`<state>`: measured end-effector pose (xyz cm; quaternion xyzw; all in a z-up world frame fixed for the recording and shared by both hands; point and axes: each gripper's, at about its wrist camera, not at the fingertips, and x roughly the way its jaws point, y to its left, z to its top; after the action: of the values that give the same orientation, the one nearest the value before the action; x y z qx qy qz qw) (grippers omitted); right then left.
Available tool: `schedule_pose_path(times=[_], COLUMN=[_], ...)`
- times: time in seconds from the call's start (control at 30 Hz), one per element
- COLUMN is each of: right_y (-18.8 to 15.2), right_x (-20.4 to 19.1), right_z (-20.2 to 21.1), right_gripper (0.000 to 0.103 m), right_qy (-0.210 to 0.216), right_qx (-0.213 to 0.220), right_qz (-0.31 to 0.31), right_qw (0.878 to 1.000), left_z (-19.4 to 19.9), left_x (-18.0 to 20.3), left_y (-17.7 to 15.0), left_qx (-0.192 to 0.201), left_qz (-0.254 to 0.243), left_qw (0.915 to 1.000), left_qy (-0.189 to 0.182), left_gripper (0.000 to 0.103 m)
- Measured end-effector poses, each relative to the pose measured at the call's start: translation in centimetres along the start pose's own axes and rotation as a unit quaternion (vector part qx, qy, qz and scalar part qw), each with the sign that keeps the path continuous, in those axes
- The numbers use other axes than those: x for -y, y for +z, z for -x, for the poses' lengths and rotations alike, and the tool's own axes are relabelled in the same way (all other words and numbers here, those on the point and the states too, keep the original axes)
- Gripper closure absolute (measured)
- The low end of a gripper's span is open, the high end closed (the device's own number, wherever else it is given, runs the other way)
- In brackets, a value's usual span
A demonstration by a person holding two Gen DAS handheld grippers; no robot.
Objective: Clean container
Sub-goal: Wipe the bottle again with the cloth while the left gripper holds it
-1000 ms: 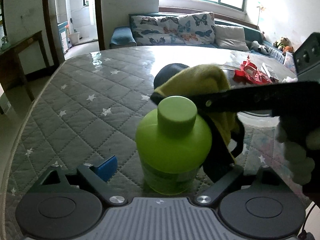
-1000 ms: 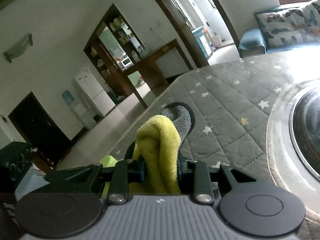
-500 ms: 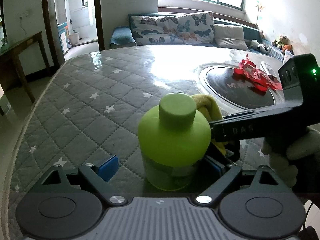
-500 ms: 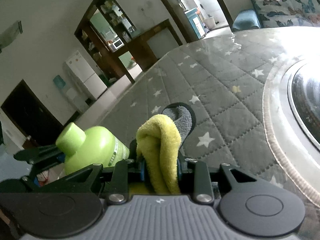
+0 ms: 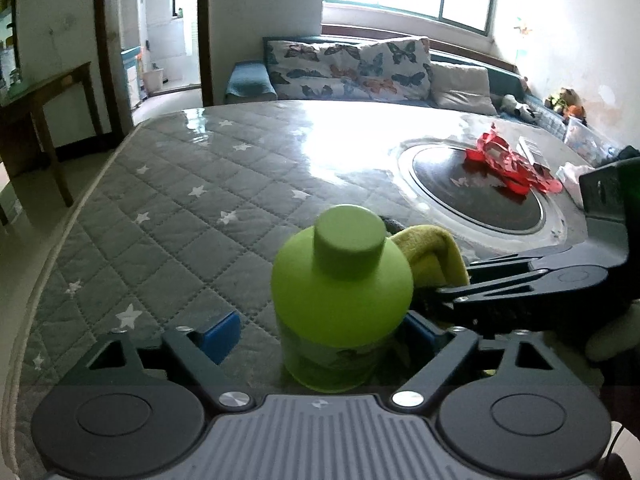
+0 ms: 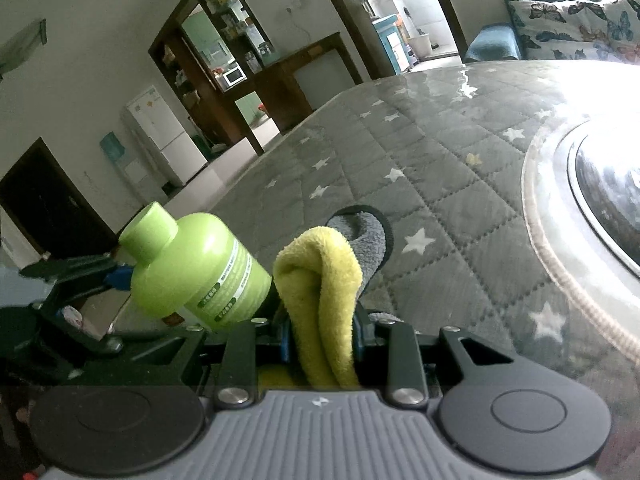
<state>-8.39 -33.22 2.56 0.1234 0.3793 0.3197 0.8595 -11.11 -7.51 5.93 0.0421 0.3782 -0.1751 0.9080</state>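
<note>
Wiping looks under way: left gripper clamps the bottle, right gripper pinches the cloth at its 3 o'clock side, needing firm contact next.

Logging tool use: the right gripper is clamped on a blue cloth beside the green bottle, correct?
Not quite. The cloth in the right gripper is yellow, as the right wrist view shows. It is clamped there, beside the green bottle.

Black gripper linkages, silver screws, blue pads, ribbed grey housing, perhaps a pale glove.
</note>
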Motion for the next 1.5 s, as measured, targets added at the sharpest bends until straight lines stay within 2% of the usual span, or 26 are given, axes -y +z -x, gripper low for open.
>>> schedule_pose_path(times=[0.1,0.3,0.53,0.7,1.07,1.2,1.5], right_y=[-0.3,0.3,2.9,3.7,4.3,3.9,2.4], right_x=[-1.0,-1.4,-3.3,-3.7,-1.5,-0.5,0.4], right_z=[1.3,3.8,5.4,3.7,-0.1,-1.0,-1.8], right_gripper=[0.075,0.075,0.075,0.075,0.075,0.075,0.075], right_qy=[0.005,0.038,0.065,0.056,0.059,0.061,0.040], right_qx=[0.002,0.034,0.076,0.068,0.046,0.030,-0.004], right_qz=[-0.001,-0.018,0.019,0.034,-0.021,-0.035,-0.022], right_qw=[1.000,0.999,0.995,0.996,0.997,0.997,0.999], left_z=[-0.1,-0.1,-0.1,-0.2,-0.2,-0.2,0.0], left_x=[0.1,0.1,0.1,0.0,-0.1,-0.1,-0.4], left_y=[0.0,0.1,0.1,0.0,-0.2,-0.1,-0.3], left_qx=[-0.001,0.001,0.001,0.000,-0.002,-0.003,-0.005], left_qz=[-0.007,-0.017,-0.020,-0.022,-0.022,-0.021,-0.021], left_qw=[0.9999,0.9997,0.9996,0.9997,0.9996,0.9996,0.9996], left_qy=[-0.010,-0.015,-0.018,-0.013,-0.018,-0.018,-0.018], left_gripper=[0.026,0.029,0.032,0.033,0.032,0.032,0.031])
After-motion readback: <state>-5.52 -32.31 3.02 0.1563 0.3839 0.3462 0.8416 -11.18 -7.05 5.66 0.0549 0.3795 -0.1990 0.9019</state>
